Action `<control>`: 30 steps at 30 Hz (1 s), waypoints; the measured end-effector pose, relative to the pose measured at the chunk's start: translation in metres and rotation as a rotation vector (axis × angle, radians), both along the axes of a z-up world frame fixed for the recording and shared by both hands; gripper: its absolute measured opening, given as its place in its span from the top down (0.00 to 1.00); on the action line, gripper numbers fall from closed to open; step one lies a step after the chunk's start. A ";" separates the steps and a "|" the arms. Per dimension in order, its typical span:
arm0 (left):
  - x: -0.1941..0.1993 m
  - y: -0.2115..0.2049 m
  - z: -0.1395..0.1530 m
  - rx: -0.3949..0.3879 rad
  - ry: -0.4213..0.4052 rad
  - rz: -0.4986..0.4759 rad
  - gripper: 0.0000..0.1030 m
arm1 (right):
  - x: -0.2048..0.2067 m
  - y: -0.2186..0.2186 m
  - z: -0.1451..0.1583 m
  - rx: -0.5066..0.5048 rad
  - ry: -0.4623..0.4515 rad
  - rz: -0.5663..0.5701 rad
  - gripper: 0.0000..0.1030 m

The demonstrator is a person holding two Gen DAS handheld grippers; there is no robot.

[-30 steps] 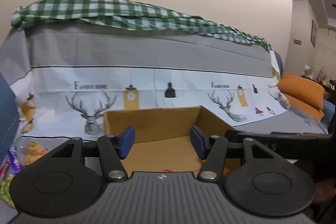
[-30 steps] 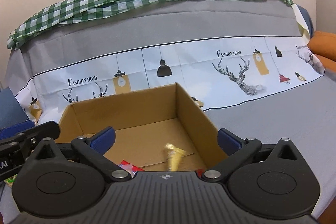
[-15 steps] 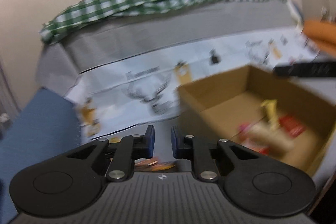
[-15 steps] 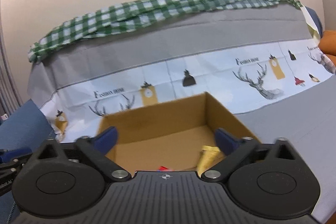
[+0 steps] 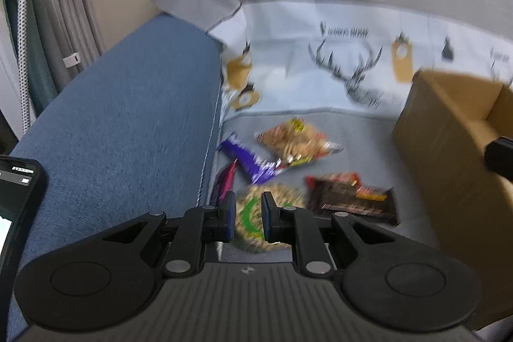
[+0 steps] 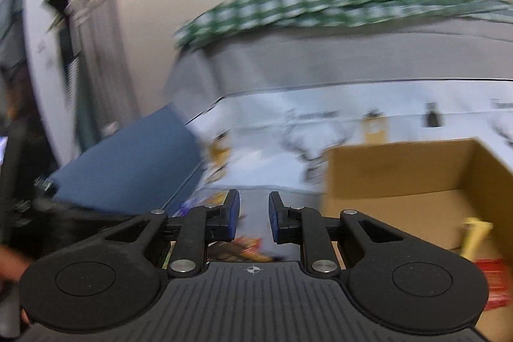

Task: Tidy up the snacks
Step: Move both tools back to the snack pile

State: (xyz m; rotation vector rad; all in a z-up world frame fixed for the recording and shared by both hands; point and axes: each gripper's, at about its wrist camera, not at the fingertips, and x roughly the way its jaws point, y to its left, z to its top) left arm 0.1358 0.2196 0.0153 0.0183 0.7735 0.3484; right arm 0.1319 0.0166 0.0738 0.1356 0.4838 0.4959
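Observation:
Several snack packets lie on the grey sofa seat in the left wrist view: a green nut packet (image 5: 253, 213), a dark chocolate packet (image 5: 349, 197), a purple bar (image 5: 247, 159) and a beige peanut packet (image 5: 298, 140). My left gripper (image 5: 249, 213) hangs just above the green packet, shut and holding nothing. The cardboard box (image 5: 449, 149) stands to the right. In the blurred right wrist view the box (image 6: 400, 175) holds a yellow snack (image 6: 474, 236) and a red packet (image 6: 493, 278). My right gripper (image 6: 254, 217) is left of the box, its jaws closing with nothing between them.
A blue armrest (image 5: 128, 117) borders the snacks on the left, with a phone (image 5: 16, 197) at its near end. The deer-print cover (image 5: 346, 69) and a green checked cloth (image 6: 320, 5) drape the sofa back. Curtains (image 5: 64, 5) hang at the far left.
Both grippers swung left, away from the box, the left one tilting down over the loose snacks. The left jaws closed first, then the right jaws came almost together.

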 end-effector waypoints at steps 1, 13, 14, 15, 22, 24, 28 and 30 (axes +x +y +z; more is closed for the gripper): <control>0.002 0.001 -0.004 0.014 0.021 0.006 0.82 | 0.001 0.009 -0.003 -0.013 0.004 0.018 0.80; 0.022 0.013 -0.034 0.034 0.153 0.047 0.75 | 0.064 0.083 -0.059 -0.191 0.140 0.032 0.27; 0.024 0.012 -0.036 0.043 0.163 0.041 0.75 | 0.073 0.088 -0.067 -0.207 0.167 0.041 0.26; 0.026 0.011 -0.038 0.050 0.173 0.037 0.75 | 0.079 0.093 -0.074 -0.219 0.189 0.049 0.26; 0.037 0.002 -0.057 0.158 0.264 0.007 0.74 | 0.102 0.120 -0.108 -0.311 0.269 0.137 0.16; 0.038 0.003 -0.059 0.153 0.268 0.002 0.74 | 0.108 0.119 -0.111 -0.298 0.301 0.135 0.16; 0.038 0.005 -0.067 0.151 0.304 -0.013 0.74 | 0.114 0.115 -0.118 -0.308 0.326 0.125 0.19; 0.039 0.005 -0.070 0.163 0.318 -0.016 0.74 | 0.111 0.114 -0.118 -0.323 0.309 0.119 0.25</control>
